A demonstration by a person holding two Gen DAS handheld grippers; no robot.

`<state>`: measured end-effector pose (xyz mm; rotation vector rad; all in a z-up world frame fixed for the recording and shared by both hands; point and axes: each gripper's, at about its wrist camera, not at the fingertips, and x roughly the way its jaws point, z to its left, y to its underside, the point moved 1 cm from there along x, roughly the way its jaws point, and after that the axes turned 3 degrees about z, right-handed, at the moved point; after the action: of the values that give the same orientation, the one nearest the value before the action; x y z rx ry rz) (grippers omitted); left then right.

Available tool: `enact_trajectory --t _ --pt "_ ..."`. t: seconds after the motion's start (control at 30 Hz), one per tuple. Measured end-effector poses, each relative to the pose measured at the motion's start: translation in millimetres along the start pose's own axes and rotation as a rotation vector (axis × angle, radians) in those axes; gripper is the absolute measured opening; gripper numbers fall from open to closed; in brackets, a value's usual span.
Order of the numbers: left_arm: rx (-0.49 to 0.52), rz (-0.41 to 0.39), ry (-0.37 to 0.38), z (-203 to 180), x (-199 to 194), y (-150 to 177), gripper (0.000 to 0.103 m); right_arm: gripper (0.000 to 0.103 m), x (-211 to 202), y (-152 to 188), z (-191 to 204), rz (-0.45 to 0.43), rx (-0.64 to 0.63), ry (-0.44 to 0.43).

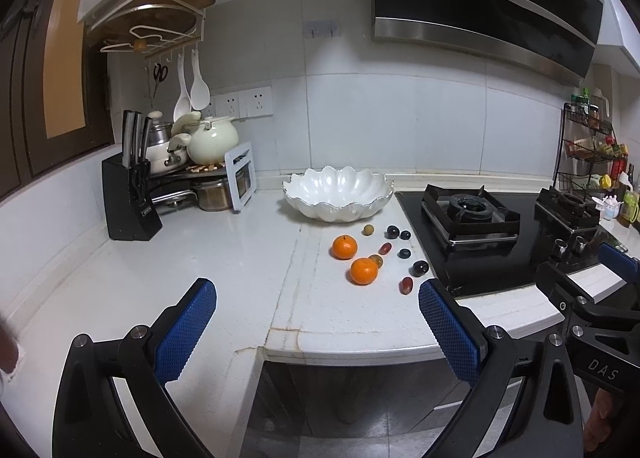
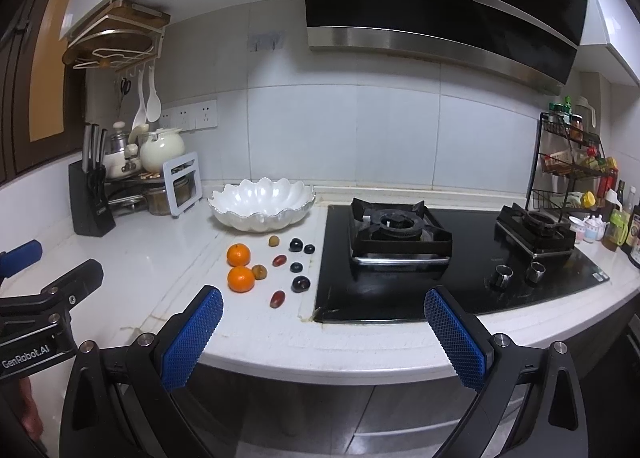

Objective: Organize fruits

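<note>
A white scalloped bowl stands empty on the white counter. In front of it lie two oranges, two brownish longans, red grapes and several dark grapes. My left gripper is open and empty, above the counter's front edge, short of the fruit. My right gripper is open and empty, near the counter's front edge, right of the fruit. Each gripper shows at the edge of the other's view.
A black gas hob lies right of the fruit. A black knife block, pots and a rack stand at the back left. A spice rack with bottles stands at the far right.
</note>
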<state>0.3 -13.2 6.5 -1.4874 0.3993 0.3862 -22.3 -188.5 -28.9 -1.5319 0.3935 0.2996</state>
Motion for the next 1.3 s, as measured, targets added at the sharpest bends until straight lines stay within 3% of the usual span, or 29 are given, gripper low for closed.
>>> enact_trajectory --t 0.27,1.3 --pt "-0.003 -0.037 -0.01 -2.1 -5.5 -1.4 0.103 0.103 0.0 -0.7 0.5 -0.001 0.0 0.0" --pt "-0.041 -0.061 -0.01 3.6 -5.4 -6.5 0.103 0.103 4.0 -0.8 -2.4 0.011 -0.003 -0.002"
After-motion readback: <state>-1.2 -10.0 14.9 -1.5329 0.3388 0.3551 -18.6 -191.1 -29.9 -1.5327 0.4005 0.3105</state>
